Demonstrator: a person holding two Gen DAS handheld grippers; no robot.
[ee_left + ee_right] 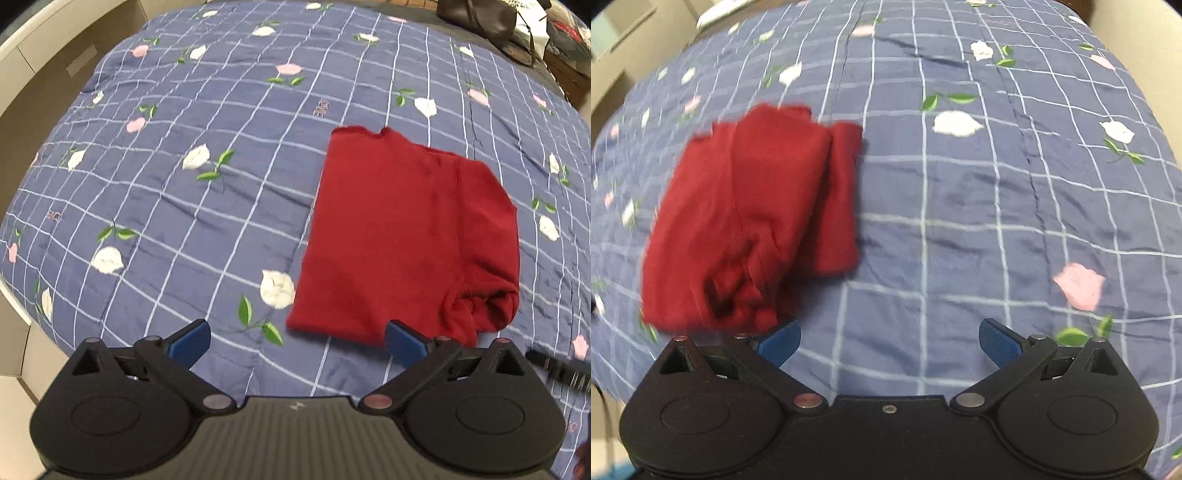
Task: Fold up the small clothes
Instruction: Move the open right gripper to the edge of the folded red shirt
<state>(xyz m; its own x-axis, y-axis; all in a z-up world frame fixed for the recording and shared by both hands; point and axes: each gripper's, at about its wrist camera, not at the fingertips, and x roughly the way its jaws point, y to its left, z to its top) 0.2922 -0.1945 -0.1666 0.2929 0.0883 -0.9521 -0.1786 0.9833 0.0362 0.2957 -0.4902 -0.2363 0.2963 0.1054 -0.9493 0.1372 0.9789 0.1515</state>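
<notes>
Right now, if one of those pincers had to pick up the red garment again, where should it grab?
Probably the near hem of the red garment, at its flat left corner. The open left gripper already faces that edge. The near right end is bunched and rolled, so a pinch there might catch uneven layers. The right gripper is open too.

Red garment (750, 221) motion-blurred

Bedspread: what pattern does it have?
Blue bedspread with a white grid and white and pink flowers; clearest in the left wrist view.
</notes>
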